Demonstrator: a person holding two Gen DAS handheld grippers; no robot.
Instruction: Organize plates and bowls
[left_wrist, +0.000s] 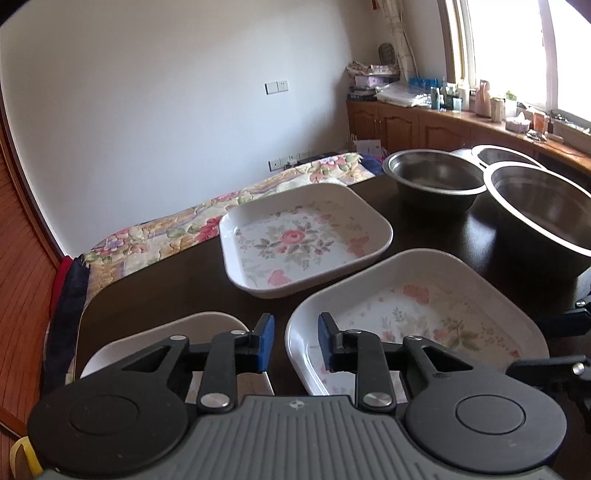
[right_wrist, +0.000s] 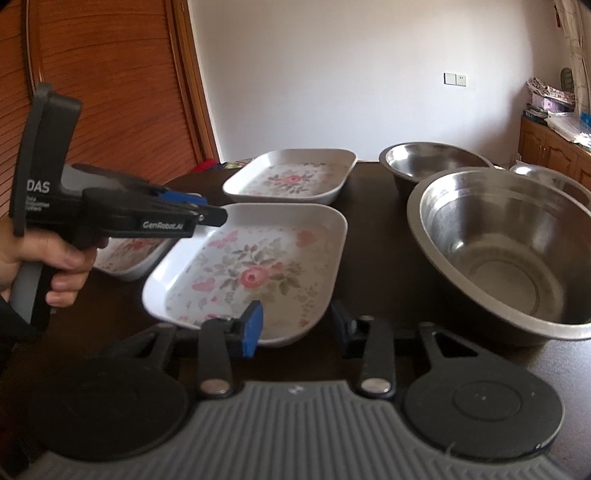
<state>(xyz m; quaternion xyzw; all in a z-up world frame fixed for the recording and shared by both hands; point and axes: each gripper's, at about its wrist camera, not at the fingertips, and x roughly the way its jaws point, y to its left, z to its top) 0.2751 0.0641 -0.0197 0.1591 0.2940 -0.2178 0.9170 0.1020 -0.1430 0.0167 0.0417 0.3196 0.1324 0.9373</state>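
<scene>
Progress: I judge the sorting barely begun; nothing is stacked, every dish sits apart on the dark table (right_wrist: 373, 236).
Left gripper (left_wrist: 296, 341): jaws spread, holding nothing, poised over the gap between two plates.
Right gripper (right_wrist: 297, 330): jaws spread, empty, at the near rim of the middle plate.
Nearest plate (left_wrist: 177, 332): mostly hidden; contents unclear.
Middle plate (right_wrist: 255, 269): floral, empty.
Far plate (right_wrist: 291, 177): floral, empty.
Big steel bowl (right_wrist: 506, 251): empty, right of the plates.
Farther steel bowl (right_wrist: 432, 162): empty.
Third bowl (left_wrist: 502, 154): only its rim shows.
</scene>
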